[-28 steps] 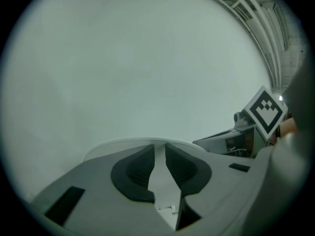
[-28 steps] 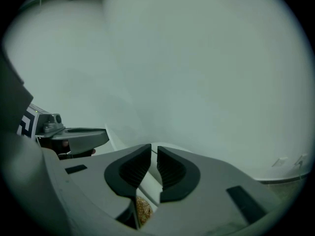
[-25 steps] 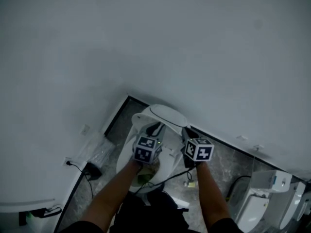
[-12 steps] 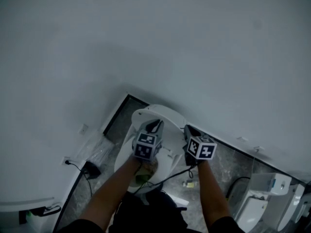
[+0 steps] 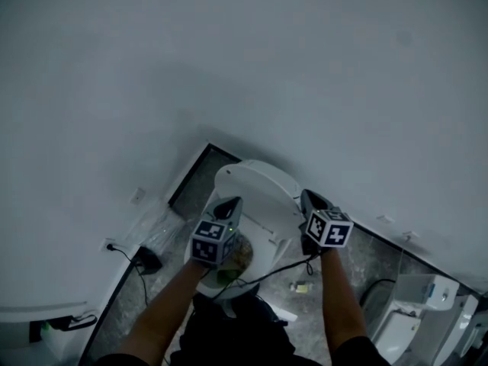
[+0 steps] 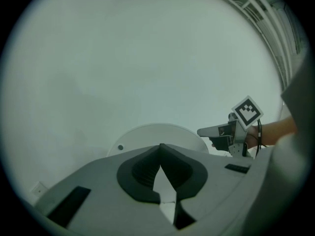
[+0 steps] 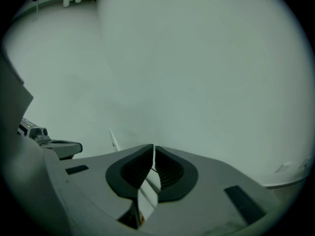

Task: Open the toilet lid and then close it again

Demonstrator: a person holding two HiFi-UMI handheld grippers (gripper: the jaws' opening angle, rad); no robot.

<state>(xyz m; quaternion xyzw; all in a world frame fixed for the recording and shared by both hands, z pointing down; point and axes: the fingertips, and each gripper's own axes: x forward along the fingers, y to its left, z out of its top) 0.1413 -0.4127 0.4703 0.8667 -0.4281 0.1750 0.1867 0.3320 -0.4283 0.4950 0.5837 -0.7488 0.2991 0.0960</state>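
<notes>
The white toilet lid [image 5: 259, 185] stands raised over the bowl [image 5: 229, 269]. My right gripper [image 5: 307, 197] is at the lid's right edge. In the right gripper view it [image 7: 153, 147] is shut on the lid's thin white edge [image 7: 113, 140], which runs between the pads. My left gripper [image 5: 231, 202] hangs in front of the lid's left side, apart from it. Its jaws [image 6: 160, 146] meet at the tips with nothing in them, and the round lid [image 6: 147, 134] shows behind them. The right gripper [image 6: 206, 131] also appears at the right of the left gripper view.
White walls close in behind and to the left. A clear plastic bag [image 5: 152, 231] and a plugged-in cable [image 5: 114, 246] lie at the left on the grey floor. A second toilet [image 5: 415, 311] stands at the lower right. A small item [image 5: 300, 287] lies on the floor.
My left gripper has drawn back from the lid toward the lower left. The right gripper has shifted a little to the right along the lid's edge. The lid shows more of its face.
</notes>
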